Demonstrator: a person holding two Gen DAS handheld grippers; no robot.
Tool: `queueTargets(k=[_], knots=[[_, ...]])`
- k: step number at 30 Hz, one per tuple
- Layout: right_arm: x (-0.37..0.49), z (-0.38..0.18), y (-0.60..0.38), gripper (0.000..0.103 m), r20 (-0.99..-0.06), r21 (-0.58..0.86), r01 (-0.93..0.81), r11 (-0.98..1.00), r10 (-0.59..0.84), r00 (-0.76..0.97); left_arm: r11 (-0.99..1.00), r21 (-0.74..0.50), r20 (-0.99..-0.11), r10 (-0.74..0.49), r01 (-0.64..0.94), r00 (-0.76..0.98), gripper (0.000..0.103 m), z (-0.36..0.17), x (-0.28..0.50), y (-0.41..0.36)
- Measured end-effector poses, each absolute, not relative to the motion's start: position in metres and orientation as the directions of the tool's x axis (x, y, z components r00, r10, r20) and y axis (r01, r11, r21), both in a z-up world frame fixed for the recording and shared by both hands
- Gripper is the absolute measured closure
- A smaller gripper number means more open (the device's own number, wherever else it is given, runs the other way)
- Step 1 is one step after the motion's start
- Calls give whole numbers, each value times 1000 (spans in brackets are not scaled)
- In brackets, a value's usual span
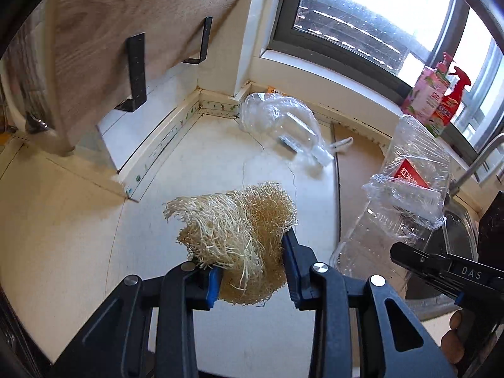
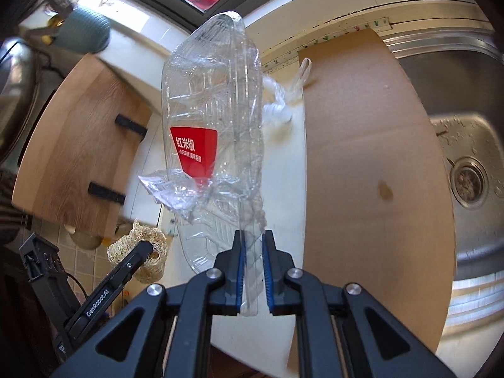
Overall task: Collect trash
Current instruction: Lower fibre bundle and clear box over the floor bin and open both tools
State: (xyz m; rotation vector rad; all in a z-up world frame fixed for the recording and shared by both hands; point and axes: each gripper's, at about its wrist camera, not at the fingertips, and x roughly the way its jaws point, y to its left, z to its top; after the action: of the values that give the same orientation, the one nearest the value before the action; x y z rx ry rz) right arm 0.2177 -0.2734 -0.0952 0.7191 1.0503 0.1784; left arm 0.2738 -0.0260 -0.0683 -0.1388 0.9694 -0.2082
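Kitchen desk [image 1: 78, 220] under window. Left hand-held gripper [image 1: 249, 271] clamped on loofah scrap [image 1: 233, 230], lifted clear. Right hand-held gripper [image 2: 252, 271] pinching clear plastic tray [image 2: 214, 126] by edge, likely for binning. Crumpled plastic bag [image 1: 280, 123] lying far, by wall, uncollected.

Both tools are matte black plastic: the left gripper [image 1: 252, 267] shows angular linkage arms with triangular cut-outs, round silver pivot screws and bright blue ribbed pads [image 1: 291, 249] lining the fingers. The right gripper [image 2: 252, 271] matches it, silver screws and blue pads again. White lettering reads "GenRobot.AI" on one side and "DAS" on the other, and bare fingertips [image 1: 453, 340] peek in.
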Motion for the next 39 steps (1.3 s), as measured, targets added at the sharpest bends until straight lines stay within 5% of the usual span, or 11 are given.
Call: queueTargets(k=[13,25,30,39], knots=[[40,-90,-186,93,-795,532,179,827,417,440,937,-264,-785,-347,230,514,71,-61,109,29],[-32,-145,-156,93,-905,408,195,892,366,218,923,-318,-875,-374,219,306,71,-145,37,47],[-39,-204,-145,93,-931,364,196,911,354,87,936,-309,-909,-343,167,237,70,-204,25,49],[-46,-406,-137,93,-893,321,344,883,403,-201,964,-262,-962,-265,51,60,68,-388,24,60]])
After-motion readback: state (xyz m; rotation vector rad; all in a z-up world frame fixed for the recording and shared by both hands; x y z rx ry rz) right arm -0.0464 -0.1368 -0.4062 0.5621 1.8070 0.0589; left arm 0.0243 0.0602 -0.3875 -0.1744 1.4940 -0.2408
